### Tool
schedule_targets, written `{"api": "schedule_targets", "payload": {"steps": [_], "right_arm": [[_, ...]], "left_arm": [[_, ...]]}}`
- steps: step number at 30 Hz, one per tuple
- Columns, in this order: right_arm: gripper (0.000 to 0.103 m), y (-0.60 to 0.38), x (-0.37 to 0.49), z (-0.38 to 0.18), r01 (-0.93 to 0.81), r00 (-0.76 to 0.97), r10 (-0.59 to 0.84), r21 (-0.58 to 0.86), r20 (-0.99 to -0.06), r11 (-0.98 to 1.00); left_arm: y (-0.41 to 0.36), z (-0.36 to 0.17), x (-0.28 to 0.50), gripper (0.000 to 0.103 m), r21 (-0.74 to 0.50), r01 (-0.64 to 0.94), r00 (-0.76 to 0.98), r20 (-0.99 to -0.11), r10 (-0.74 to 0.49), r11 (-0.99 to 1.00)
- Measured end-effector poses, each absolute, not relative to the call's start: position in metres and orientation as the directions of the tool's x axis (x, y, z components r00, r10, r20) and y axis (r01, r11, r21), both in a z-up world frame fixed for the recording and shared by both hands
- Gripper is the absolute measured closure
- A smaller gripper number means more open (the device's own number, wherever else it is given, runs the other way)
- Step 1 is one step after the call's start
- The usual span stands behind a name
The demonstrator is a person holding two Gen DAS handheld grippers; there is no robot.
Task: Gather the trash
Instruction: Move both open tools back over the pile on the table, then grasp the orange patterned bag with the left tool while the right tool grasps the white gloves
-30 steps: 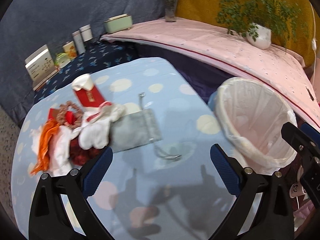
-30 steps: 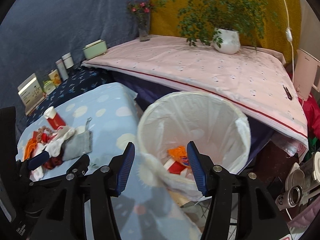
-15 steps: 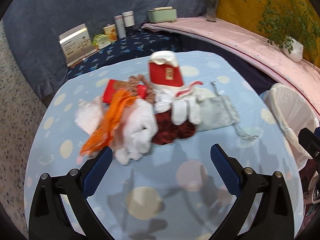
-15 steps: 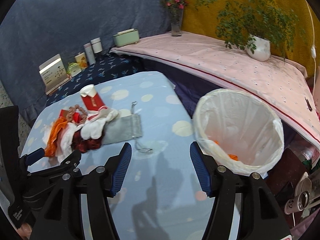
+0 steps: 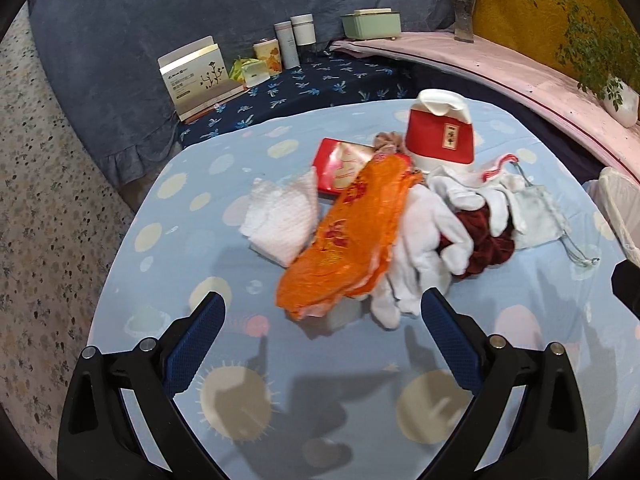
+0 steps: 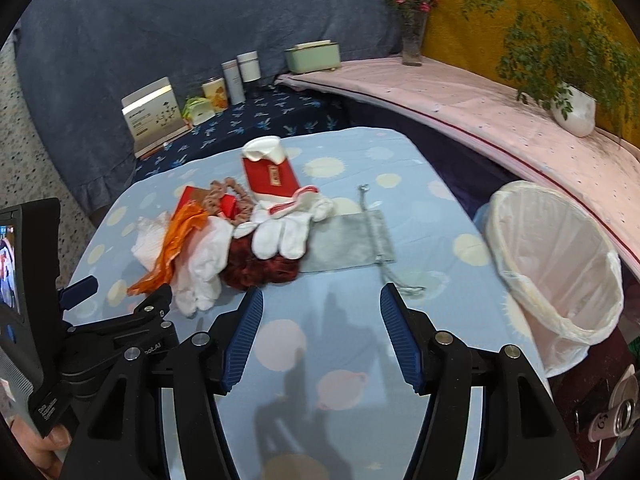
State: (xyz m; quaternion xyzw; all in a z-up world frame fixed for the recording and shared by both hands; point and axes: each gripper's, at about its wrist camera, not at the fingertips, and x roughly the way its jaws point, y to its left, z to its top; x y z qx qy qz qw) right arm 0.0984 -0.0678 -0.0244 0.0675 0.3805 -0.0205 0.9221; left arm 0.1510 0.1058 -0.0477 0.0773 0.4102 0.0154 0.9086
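Observation:
A heap of trash lies on the blue dotted tablecloth (image 5: 168, 248): an orange cloth (image 5: 352, 236), white gloves (image 5: 424, 236), a white napkin (image 5: 280, 216), a dark red fabric (image 5: 484, 248), a red-and-white cup (image 5: 440, 132), a red packet (image 5: 340, 164) and a grey drawstring pouch (image 5: 536, 216). My left gripper (image 5: 320, 320) stands open just in front of the orange cloth and gloves, nothing between its fingers. My right gripper (image 6: 322, 312) is open and empty, short of the dark red fabric (image 6: 260, 268) and the grey pouch (image 6: 348, 244). A white-lined bin (image 6: 556, 256) stands at the table's right edge.
Boxes, tins and a green case (image 5: 370, 24) stand on a dark blue shelf behind the table. A pink-covered ledge (image 6: 480, 108) with a potted plant (image 6: 572, 108) and flower vase (image 6: 412, 40) runs along the right. The left gripper's body (image 6: 80, 320) shows at lower left in the right wrist view.
Both grippers have swung left from the bin toward the trash heap. The heap now lies close before the left gripper, and the bin has slid to the right edge of both views.

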Motion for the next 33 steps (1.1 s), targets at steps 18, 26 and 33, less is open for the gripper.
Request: {"api": "schedule_targets", "payload": {"steps": [18,26,33], "right_arm": [[0.044,-0.022,0.153,-0.041,0.03,0.693,0.093,0.157,-0.715,0.987],[0.047,-0.006,0.167,-0.058,0.001,0.667,0.116,0.157,-0.736,0.988],[0.067,-0.003,0.181,-0.072,-0.012,0.628,0.154,0.189,-0.763,0.982]], "left_arm": [[0.12,-0.067,0.189,0.044,0.048,0.155,0.615,-0.786,-0.059,0.987],[0.133,-0.067,0.184,0.078,-0.005,0.155,0.609,-0.787,-0.099,0.988],[0.135,-0.064,0.183,0.081,-0.012,0.151,0.612,-0.784,-0.103,0.989]]}}
